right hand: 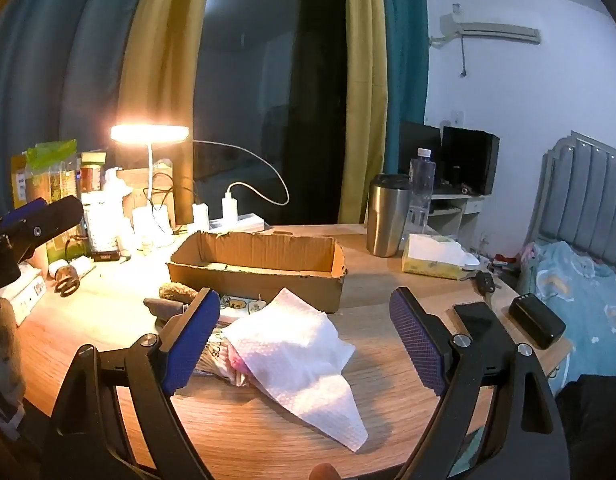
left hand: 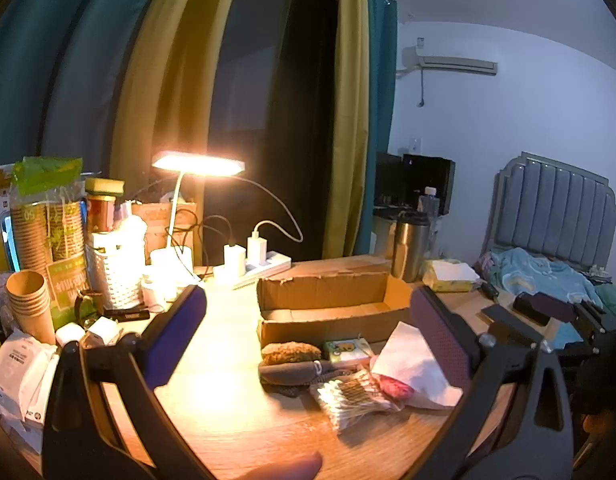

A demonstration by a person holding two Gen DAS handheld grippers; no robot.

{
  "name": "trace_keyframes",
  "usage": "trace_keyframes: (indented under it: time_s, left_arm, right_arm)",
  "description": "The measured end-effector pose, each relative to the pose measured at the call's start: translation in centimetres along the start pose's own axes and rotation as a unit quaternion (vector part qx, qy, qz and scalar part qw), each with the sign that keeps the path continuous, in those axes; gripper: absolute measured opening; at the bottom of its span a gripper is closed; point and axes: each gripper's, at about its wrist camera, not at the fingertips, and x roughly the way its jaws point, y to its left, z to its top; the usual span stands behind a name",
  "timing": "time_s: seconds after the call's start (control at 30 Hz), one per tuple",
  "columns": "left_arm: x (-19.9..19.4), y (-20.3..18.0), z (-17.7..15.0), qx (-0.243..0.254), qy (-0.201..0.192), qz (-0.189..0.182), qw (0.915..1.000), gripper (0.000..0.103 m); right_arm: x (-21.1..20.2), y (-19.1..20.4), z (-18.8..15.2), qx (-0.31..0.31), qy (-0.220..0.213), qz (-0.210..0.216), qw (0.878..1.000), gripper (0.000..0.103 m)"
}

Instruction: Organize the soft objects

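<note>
matt corrugated cardboard box (right hand: 259, 276), embossed paper towel (right hand: 295, 356)

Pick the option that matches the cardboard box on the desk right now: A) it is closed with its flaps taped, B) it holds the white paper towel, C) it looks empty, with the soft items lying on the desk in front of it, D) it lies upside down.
C: the cardboard box stands open and shows only bare walls, while the white paper towel and cotton swab pack lie on the desk before it.
</note>
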Motion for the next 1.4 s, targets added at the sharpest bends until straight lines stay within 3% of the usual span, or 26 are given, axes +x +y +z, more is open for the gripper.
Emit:
trace_keyframes:
  time_s: [1.4]
  left_arm:
    - [0.5,-1.0,-0.8,0.002,0.018,-0.019,0.9997,0.103]
  right_arm:
    - [0.7,-1.0,0.2,0.030,0.002,0.006,1.000,0.089]
